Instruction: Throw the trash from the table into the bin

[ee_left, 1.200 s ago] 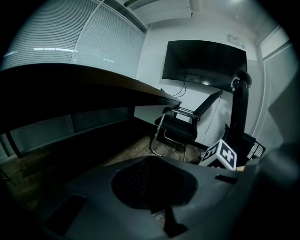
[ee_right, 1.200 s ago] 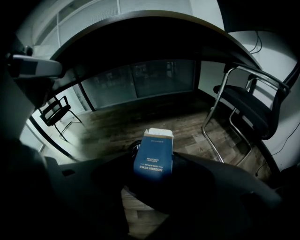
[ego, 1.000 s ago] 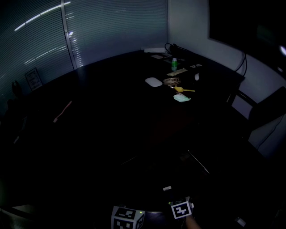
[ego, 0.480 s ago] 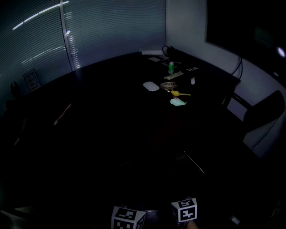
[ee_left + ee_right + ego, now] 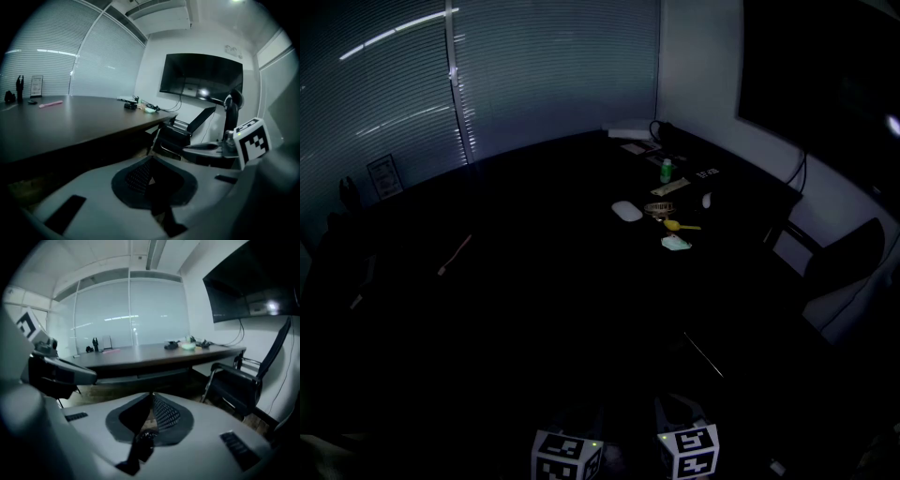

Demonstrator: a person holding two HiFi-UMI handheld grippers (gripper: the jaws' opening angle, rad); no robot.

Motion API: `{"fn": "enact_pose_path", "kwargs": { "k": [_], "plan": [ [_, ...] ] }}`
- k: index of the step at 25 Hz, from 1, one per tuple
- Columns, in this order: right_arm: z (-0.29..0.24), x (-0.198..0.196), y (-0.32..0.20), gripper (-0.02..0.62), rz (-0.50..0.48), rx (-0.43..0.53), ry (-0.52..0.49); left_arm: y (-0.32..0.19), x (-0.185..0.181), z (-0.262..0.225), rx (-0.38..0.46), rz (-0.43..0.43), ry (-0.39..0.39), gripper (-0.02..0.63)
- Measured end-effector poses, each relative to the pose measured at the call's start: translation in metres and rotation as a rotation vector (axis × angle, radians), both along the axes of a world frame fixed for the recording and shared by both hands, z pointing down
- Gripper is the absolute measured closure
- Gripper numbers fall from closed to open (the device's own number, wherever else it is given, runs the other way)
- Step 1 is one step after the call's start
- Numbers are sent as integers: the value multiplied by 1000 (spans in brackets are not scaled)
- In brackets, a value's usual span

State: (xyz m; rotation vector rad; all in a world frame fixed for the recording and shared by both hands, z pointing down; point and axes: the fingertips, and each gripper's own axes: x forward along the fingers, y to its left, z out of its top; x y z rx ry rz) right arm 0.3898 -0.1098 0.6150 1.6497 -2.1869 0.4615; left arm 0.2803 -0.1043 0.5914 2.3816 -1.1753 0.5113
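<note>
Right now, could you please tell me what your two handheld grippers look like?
The left gripper and right gripper each have a smooth pale grey plastic body, black ribbed fingers, and a white cube with black square markers. Hands and sleeves are lost in darkness.

The dark table (image 5: 534, 281) bore a loose cluster around a white oval object (image 5: 626, 211). A round brownish item (image 5: 659, 208) lay just right of it, a yellow piece (image 5: 678, 225) and a pale green crumpled scrap (image 5: 677, 244) nearer and rightward, a green bottle (image 5: 666, 171) beyond, and a pink stick (image 5: 455, 254) well apart leftward.
</note>
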Motion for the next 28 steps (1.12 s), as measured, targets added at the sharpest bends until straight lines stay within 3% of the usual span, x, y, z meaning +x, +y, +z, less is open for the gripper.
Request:
{"fn": "enact_pose_path", "kwargs": {
  "k": [8, 15, 21, 28],
  "plan": [
    [-111, -44, 18, 588, -64, 101, -39, 10, -42, -85, 83, -122, 42, 606],
    [-185, -86, 30, 588, -137, 173, -30, 23, -97, -148, 158, -266, 25, 606],
    [-214, -113, 34, 588, -191, 201, -17, 34, -132, -177, 182, -367, 58, 606],
    [-219, -130, 41, 588, -234, 184, -43, 45, -148, -192, 200, -363, 61, 606]
  ]
}}
